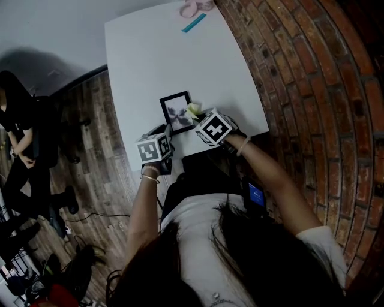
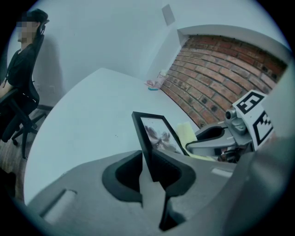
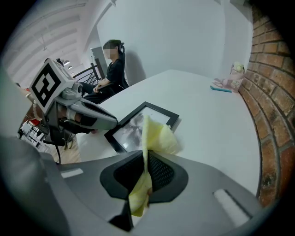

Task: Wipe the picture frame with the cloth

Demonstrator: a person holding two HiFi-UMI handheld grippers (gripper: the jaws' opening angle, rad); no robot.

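A small black picture frame (image 1: 176, 111) with a grey flower print lies near the front edge of the white table (image 1: 162, 54). My left gripper (image 2: 150, 173) is shut on the near edge of the picture frame (image 2: 154, 133), which tilts up between its jaws. My right gripper (image 3: 144, 177) is shut on a pale yellow cloth (image 3: 154, 138); the cloth (image 1: 193, 110) hangs over the right side of the picture frame (image 3: 138, 126). In the head view the left gripper (image 1: 157, 146) and right gripper (image 1: 211, 127) sit side by side at the table's front edge.
A brick wall (image 1: 312, 78) runs along the table's right side. A pink object (image 1: 195, 7) and a teal strip (image 1: 193, 23) lie at the far end of the table. A seated person (image 1: 18, 132) is on the left, over a wooden floor.
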